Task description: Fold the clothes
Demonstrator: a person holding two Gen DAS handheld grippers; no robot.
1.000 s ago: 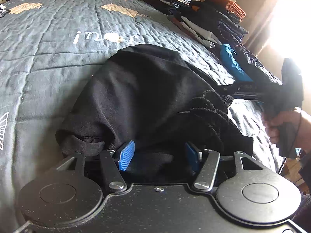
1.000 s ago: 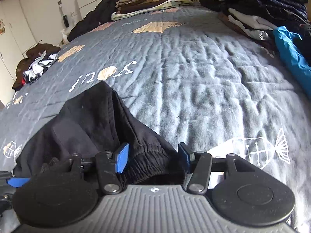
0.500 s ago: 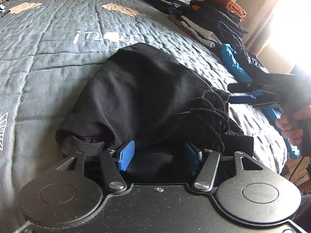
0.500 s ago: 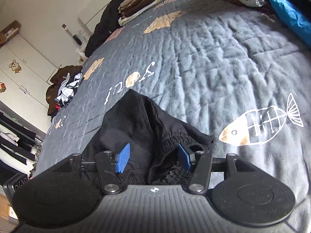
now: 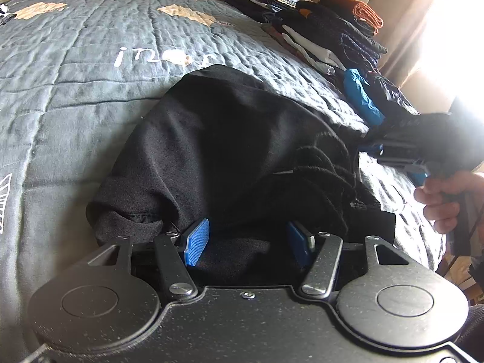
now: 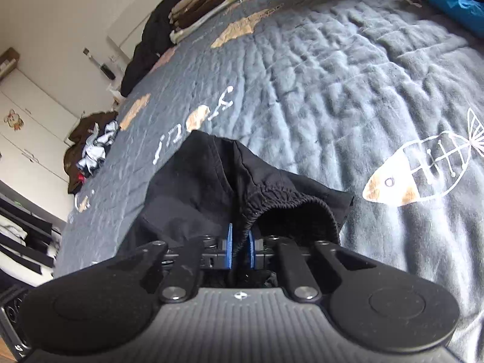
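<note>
Right gripper point(image 6: 239, 249) jaws just closed, now clamped on the waistband of the black trousers point(image 5: 230, 151), bunched on the bed point(image 6: 348, 90). Left gripper point(image 5: 248, 242) jaws apart over cloth. Lifting can start.

bed: grey quilt point(image 6: 348, 69) | walls: white | wardrobe point(image 6: 27, 127): white | curtain point(image 5: 402, 21): brown, backlit

Matt black cloth shorts point(image 6: 217, 181) (quilted bedspread point(image 6: 348, 75))

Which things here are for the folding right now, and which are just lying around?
For the folding:
- black garment
- right gripper, pinching its elastic edge
- left gripper, jaws apart

Lying around:
- folded stacks
- blue cloth
- crumpled heap
</note>
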